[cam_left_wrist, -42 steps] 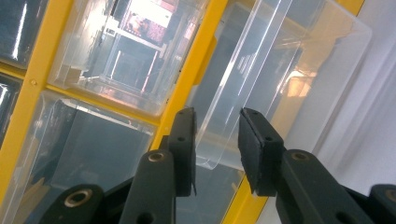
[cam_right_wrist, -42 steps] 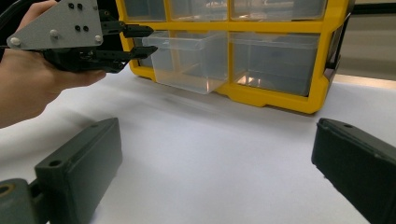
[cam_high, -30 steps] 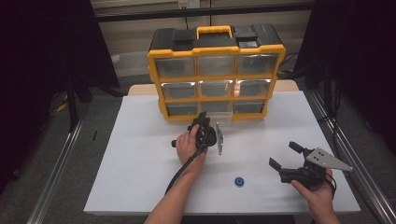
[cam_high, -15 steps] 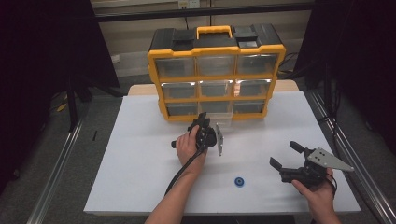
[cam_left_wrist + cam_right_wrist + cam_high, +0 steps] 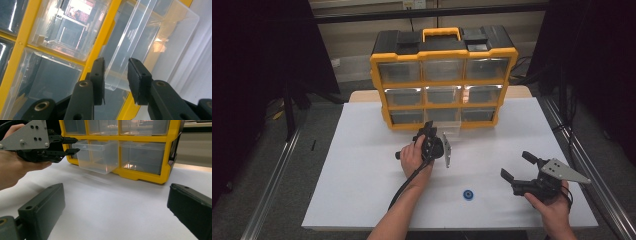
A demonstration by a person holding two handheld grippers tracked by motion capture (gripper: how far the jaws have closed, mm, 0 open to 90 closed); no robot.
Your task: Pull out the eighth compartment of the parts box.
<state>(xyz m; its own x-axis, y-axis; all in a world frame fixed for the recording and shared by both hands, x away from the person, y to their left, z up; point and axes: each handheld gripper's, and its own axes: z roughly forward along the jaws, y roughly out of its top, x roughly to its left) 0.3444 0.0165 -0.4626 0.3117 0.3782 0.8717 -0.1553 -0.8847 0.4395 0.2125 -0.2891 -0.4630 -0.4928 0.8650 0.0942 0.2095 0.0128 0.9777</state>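
Standing partly pulled out of the middle slot of the bottom row: the clear drawer, jutting forward over the white desk, looking empty, still seated in its slot at the back. Being straddled at its front lip by the left claw, one jaw on either side of the transparent plastic. Cannot tell whether pinching or merely bracketing it, the jaws lying close to the lip with a sliver of gap perhaps remaining on one side.

Compared with a second ago: shifting only slightly, the left hand staying at the same spot in front of the yellow organizer, the grey plate on the claw turning a little. Suggesting a slow draw rather than a fresh reach, and a drawer about halfway through being opened. Probably needing a straight pull toward the person next, keeping level to avoid tipping the drawer out of its slot.

Waiting well apart at the right edge of the desk: the right claw, released, jaws spread wide and carrying nothing, pointing towards the organizer. Lying between the two hands, near the front edge: a small blue ring, untouched, possibly heading for the drawer once opened far enough.
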